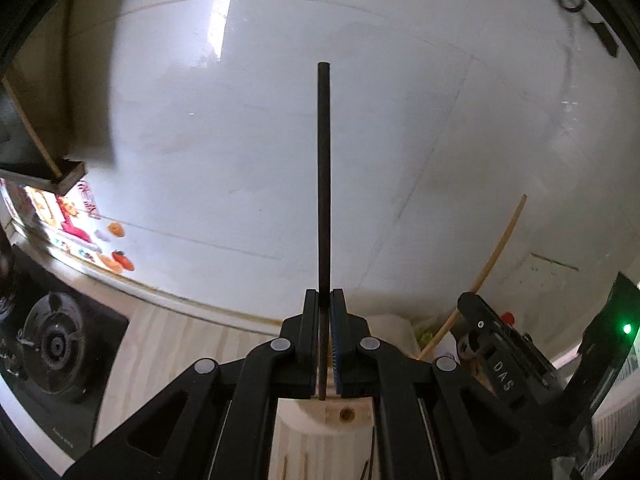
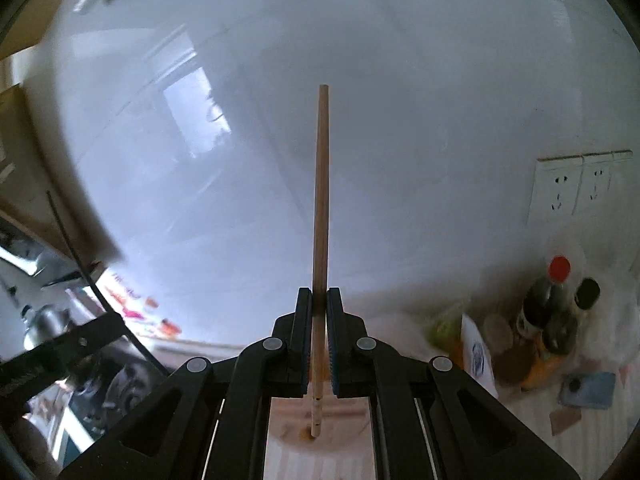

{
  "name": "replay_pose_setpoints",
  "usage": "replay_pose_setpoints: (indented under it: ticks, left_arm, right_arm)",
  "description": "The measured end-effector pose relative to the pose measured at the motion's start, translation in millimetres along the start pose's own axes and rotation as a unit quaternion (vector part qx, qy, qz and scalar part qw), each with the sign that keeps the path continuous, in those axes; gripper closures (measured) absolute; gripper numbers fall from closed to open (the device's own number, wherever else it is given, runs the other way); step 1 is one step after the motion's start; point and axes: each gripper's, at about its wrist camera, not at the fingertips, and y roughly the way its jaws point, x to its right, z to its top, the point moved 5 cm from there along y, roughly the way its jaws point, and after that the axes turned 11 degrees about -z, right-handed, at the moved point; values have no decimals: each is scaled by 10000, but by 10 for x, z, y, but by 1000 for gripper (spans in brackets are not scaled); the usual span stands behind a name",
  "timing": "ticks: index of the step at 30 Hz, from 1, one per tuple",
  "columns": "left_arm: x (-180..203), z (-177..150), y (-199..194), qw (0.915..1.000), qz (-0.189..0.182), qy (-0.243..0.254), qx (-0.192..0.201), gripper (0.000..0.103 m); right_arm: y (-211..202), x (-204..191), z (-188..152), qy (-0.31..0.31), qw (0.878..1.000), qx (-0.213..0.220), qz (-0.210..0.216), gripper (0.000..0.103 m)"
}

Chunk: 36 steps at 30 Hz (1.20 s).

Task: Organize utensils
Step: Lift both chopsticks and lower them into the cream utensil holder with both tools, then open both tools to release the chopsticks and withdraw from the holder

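Black chopstick (image 1: 324, 184): clamped between the pads of the left gripper (image 1: 325, 300), jaws closed tight on its lower part, shaft sticking straight out ahead of the fingers, free end up against the white tiled wall (image 1: 400, 120) background.

Wooden chopstick (image 2: 322, 208): same setup in the right gripper (image 2: 320, 298), jaws closed on it, long end pointing forward, short marked end poking out behind the pads.

Cross-check: left wrist view shows the wooden chopstick as a thin pale curve at lower right, coming off the right gripper's black body. Right wrist view shows the black chopstick as a thin dark line at left.

Below both grippers: light wood countertop (image 1: 180, 340). Gas stove burner (image 1: 56, 348) at lower left in the left view. Colourful stickers (image 1: 80, 224) on the wall above it.

Right view, lower right: 2 dark bottles (image 2: 540, 300), 1 with a red cap, plus packets beside them, blurred, probably condiments. Wall sockets (image 2: 576, 188) above them.
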Motion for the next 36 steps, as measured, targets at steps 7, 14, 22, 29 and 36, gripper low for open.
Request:
replay_pose_setpoints:
  ticks: [7, 14, 22, 29, 36]
  left_arm:
    - [-46, 85, 441, 9999, 23, -18, -134, 100]
    - [-124, -82, 810, 9986, 204, 180, -457, 100]
    - [-212, -213, 901, 9966, 116, 162, -793, 100]
    - [-205, -293, 724, 9947, -157, -17, -1019, 95]
    - [-315, -331, 324, 9965, 402, 28, -730, 25]
  right_arm:
    - [466, 27, 124, 66, 9997, 225, -119, 96]
    - [870, -45, -30, -101, 9997, 156, -126, 96]
    - [1010, -96, -195, -353, 9991, -216, -3, 96]
    - [1008, -128, -264, -440, 9950, -865, 238, 95]
    - [845, 108, -299, -160, 9941, -1027, 309, 69]
